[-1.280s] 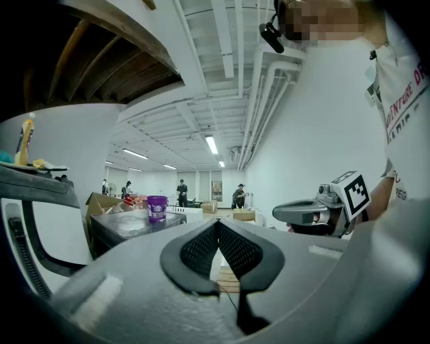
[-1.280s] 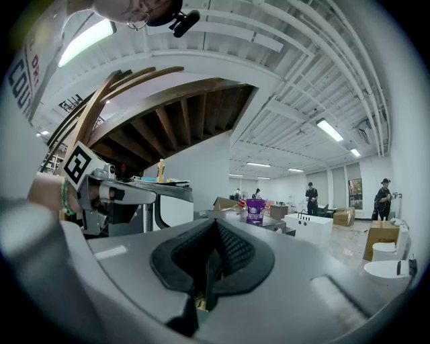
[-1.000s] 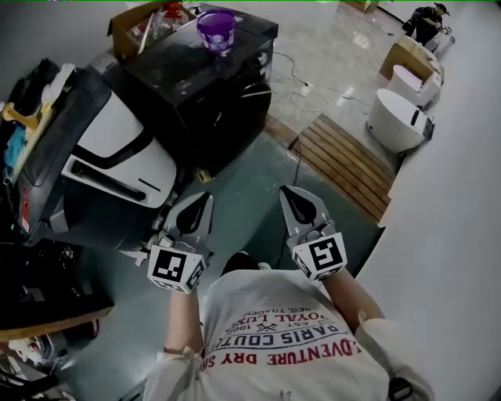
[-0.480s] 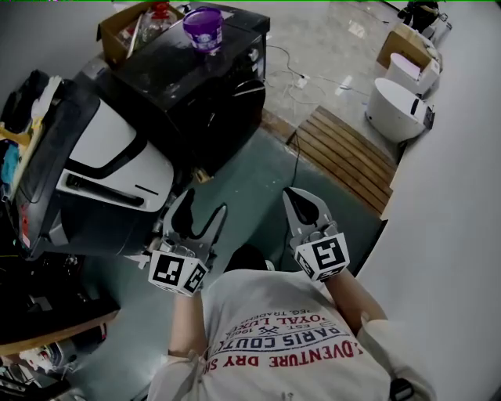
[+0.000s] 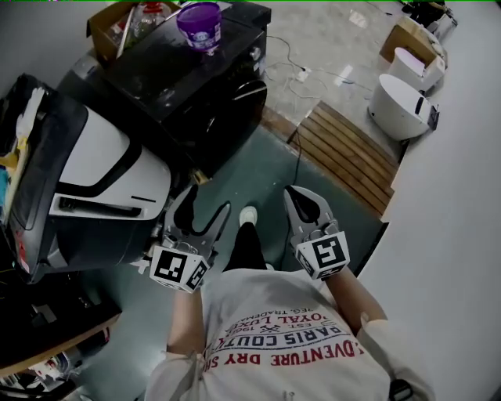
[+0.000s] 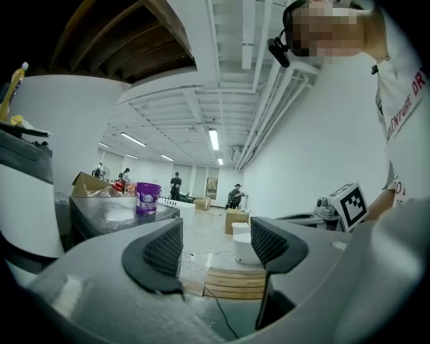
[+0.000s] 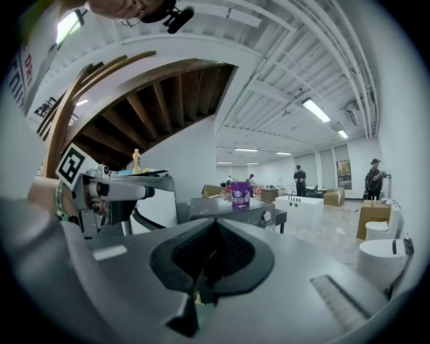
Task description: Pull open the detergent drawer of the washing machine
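One bucket [image 5: 199, 23], one black washing machine [image 5: 188, 82]

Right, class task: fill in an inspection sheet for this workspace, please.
Surface: green floor, wooden pallet on it.
Job's things: black machine and white machine ahead, untouched; drawer not made out.
Clutter: purple bucket on the black machine; box behind.
Grippers: left gripper jaws opening, nothing between; right gripper shut, empty.
Cables: dark cable beside the pallet.
Surroundings: white tubs by the wall; people far off.
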A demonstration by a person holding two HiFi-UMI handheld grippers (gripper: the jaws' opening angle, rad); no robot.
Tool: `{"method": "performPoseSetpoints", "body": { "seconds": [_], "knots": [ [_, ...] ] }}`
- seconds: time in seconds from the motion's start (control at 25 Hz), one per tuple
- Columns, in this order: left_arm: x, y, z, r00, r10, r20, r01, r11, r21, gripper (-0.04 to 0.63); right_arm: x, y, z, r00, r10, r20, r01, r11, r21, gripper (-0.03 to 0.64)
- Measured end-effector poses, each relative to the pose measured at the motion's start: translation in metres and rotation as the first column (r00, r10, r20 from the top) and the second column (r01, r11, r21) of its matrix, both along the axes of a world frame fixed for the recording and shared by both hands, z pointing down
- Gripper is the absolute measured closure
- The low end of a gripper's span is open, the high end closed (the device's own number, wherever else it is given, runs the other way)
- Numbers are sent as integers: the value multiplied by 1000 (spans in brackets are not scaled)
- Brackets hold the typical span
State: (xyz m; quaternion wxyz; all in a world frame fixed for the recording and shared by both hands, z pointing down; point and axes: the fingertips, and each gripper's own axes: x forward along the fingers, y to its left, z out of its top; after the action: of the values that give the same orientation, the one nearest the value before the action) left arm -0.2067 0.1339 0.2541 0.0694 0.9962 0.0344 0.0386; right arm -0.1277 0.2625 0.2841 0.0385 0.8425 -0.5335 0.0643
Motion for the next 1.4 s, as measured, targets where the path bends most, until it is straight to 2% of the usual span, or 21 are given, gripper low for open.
{"method": "performPoseSetpoints", "body": {
  "seconds": [0.28,0.52,0.8,1.0,1.2,1.28,1.4],
  "knots": [
    [85,-79,6,1000,24,-18,-25,999,-43,287,73,-81,5,999,-23,-27,21,997,-74,615],
    [158,-154,4,999,33,-39,-35,997,-62,287,146,-152,1,1000,-9,-29,6,996,-89,615],
    [212,-212,13,999,26,-41,-28,997,-66,287,204,-219,2,999,-28,-30,24,993,-113,615],
    [227,-235,29,1000,-25,-8,24,993,-114,287,224,-251,11,996,-85,-18,81,988,-134,615],
    [233,-252,46,992,-124,27,127,981,-144,287,242,-278,27,982,-189,14,189,971,-147,615],
    [235,-254,53,984,-173,35,176,972,-155,287,249,-288,35,967,-251,30,253,956,-152,615],
    [242,-253,61,967,-250,50,255,950,-181,287,256,-302,49,930,-363,57,368,915,-168,615]
  ]
}}
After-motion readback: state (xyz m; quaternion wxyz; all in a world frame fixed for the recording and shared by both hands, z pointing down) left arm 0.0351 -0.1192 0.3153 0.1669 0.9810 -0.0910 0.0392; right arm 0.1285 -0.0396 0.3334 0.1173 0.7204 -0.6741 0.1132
